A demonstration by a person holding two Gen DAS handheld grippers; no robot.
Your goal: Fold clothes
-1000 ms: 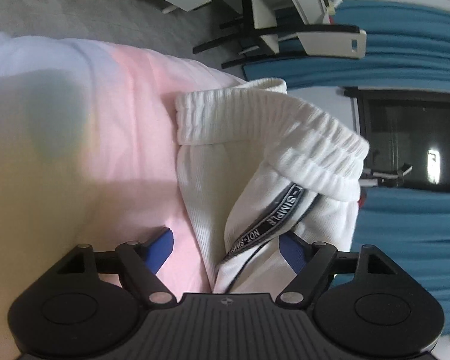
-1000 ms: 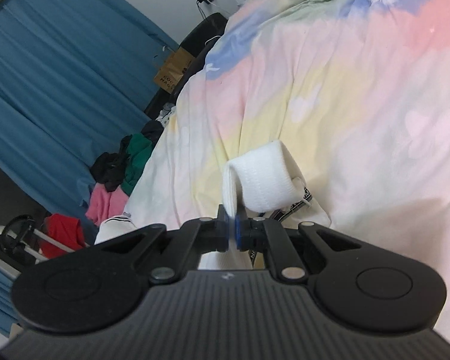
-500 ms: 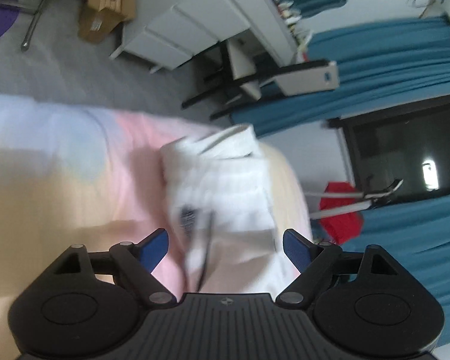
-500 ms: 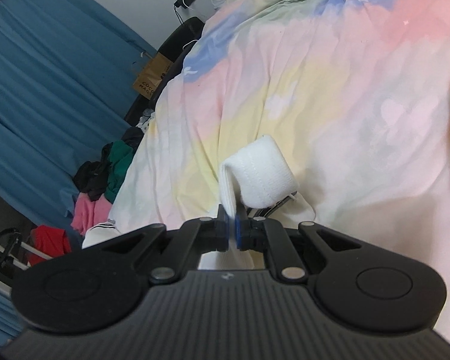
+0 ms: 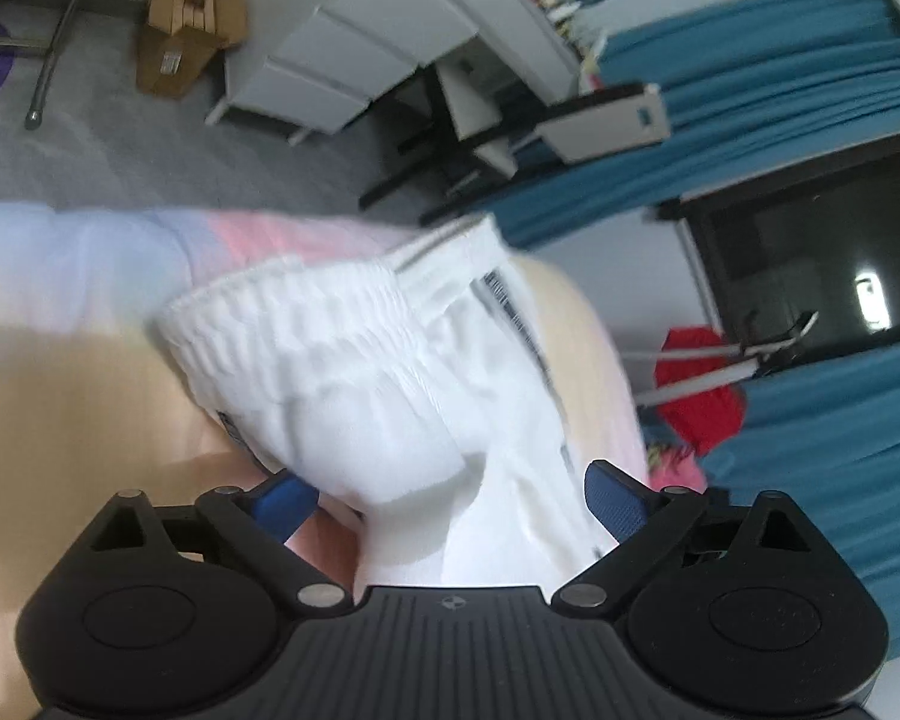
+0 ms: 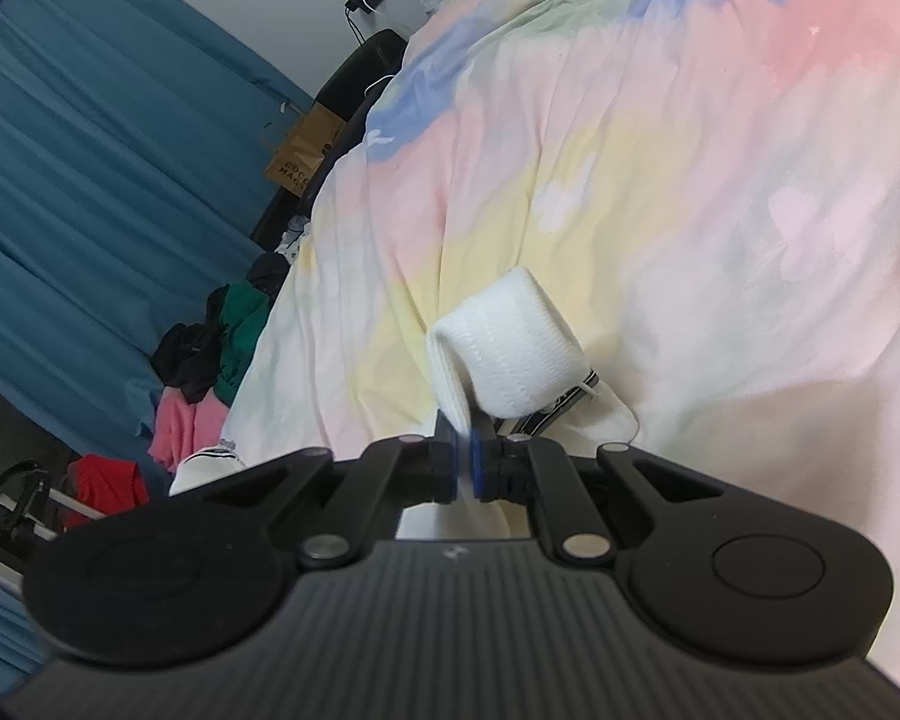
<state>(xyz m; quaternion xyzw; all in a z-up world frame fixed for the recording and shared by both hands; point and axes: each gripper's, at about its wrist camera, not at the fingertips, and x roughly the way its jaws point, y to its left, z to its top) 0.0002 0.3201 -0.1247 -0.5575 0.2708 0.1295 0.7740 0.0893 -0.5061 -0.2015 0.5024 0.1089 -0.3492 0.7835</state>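
Observation:
White ribbed trousers with a black lettered side stripe [image 5: 354, 384] lie bunched on the pastel bedspread [image 5: 60, 372]. My left gripper [image 5: 450, 495] is open, its blue pads on either side of the white cloth, which fills the gap between them. My right gripper [image 6: 463, 465] is shut on the trousers' elastic waistband [image 6: 510, 354], which curls up above the pads, lifted over the bedspread [image 6: 660, 192].
White drawers [image 5: 342, 54], a cardboard box [image 5: 186, 30], a desk chair [image 5: 510, 138] and blue curtains [image 5: 810, 78] stand beyond the bed edge. A pile of coloured clothes [image 6: 210, 360] and a paper bag [image 6: 300, 150] lie left of the bed.
My left gripper has tilted up and moved in over the trousers, so the cloth now sits between its open fingers. The right gripper keeps its hold on the waistband and has shifted slightly.

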